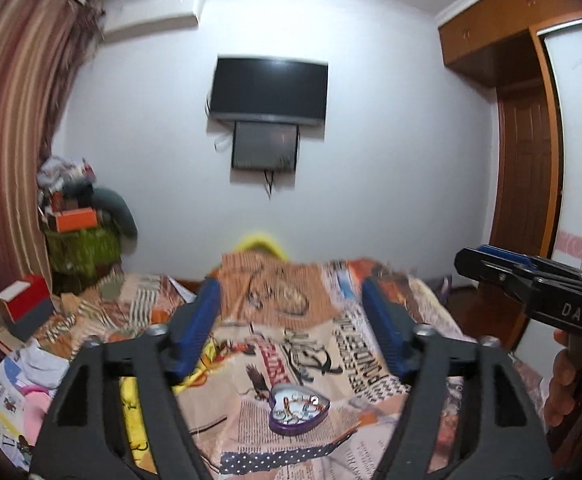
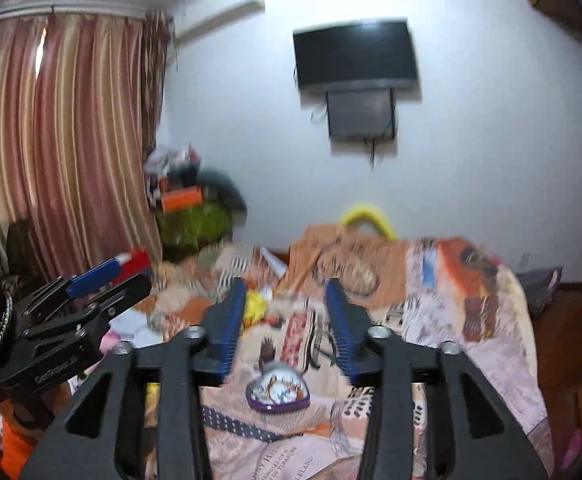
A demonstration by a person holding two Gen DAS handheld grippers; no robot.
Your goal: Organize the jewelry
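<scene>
Left view: hand (image 1: 563,380), wardrobe (image 1: 503,28)

Your left claw (image 1: 291,320) is spread wide, both blue pads (image 1: 201,320) well apart with nothing caught between them, pointing roughly level with just a slight dip. Your right claw (image 2: 287,322) sits at a narrower gap, pads (image 2: 341,326) clearly parted and gripping nothing either, also nearly level. From the left camera you can see the right claw poking in from the side, with your fingers (image 1: 563,376) wrapped round its handle. The right camera catches the left claw the same way, off to its left.
</scene>
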